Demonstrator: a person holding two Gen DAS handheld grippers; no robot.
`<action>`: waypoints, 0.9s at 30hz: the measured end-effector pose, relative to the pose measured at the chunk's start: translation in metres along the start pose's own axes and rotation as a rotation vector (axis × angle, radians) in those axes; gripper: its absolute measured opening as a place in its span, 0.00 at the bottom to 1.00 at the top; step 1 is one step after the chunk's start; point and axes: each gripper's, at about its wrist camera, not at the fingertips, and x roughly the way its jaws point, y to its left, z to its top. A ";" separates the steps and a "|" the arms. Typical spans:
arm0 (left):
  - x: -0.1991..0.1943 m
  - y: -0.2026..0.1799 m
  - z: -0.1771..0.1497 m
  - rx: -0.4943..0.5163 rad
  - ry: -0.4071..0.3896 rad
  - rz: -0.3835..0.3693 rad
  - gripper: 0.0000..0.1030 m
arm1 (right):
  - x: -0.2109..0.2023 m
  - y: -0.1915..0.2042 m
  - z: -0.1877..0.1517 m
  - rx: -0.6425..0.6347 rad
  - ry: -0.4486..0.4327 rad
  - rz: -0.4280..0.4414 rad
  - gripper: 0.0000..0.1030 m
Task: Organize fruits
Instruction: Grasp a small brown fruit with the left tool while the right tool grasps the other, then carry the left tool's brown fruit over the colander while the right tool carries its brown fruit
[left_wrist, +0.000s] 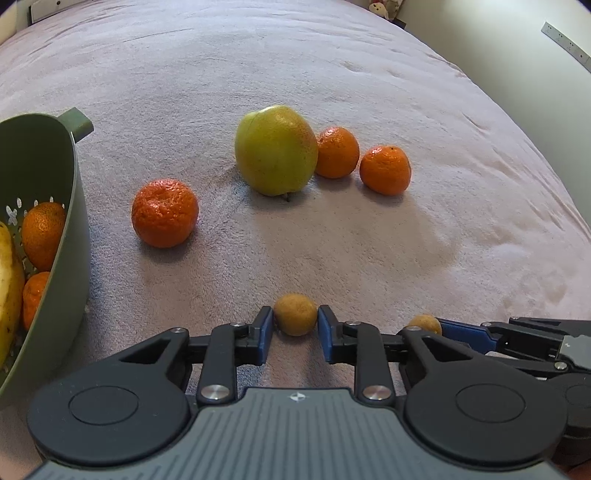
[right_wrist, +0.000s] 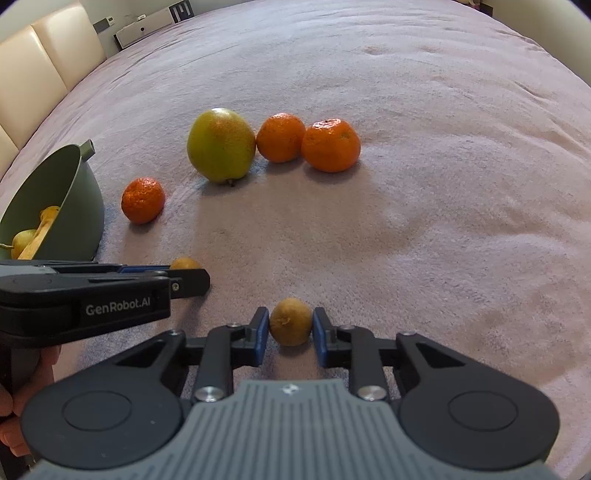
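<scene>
On the pink blanket, my left gripper (left_wrist: 295, 325) is shut on a small round brown fruit (left_wrist: 295, 318), its blue pads pressing both sides. My right gripper (right_wrist: 290, 326) is shut on a second small brown fruit (right_wrist: 290, 320). The two grippers sit side by side: the right gripper (left_wrist: 441, 326) enters the left wrist view from the right with its fruit (left_wrist: 424, 323), and the left gripper (right_wrist: 195, 278) enters the right wrist view from the left with its fruit (right_wrist: 184, 263). A green colander bowl (left_wrist: 70, 229) (right_wrist: 86, 206) at the left holds mandarins and yellow fruit.
Beyond the grippers lie a large yellow-green apple (left_wrist: 275, 151) (right_wrist: 221, 146), two mandarins (left_wrist: 337, 152) (left_wrist: 385, 170) to its right and one mandarin (left_wrist: 164, 212) (right_wrist: 142, 200) nearer the bowl. A cream padded headboard (right_wrist: 44, 74) borders the far left. A hand (right_wrist: 22, 406) holds the left gripper.
</scene>
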 end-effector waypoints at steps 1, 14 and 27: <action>0.000 0.000 0.000 0.001 0.002 0.002 0.28 | 0.000 0.000 0.000 -0.001 0.000 0.000 0.21; -0.015 -0.012 0.001 0.064 -0.025 0.020 0.27 | -0.004 0.002 0.000 -0.008 -0.012 0.007 0.21; -0.050 -0.015 0.003 0.098 -0.072 0.091 0.27 | -0.034 0.013 0.005 -0.038 -0.098 0.024 0.21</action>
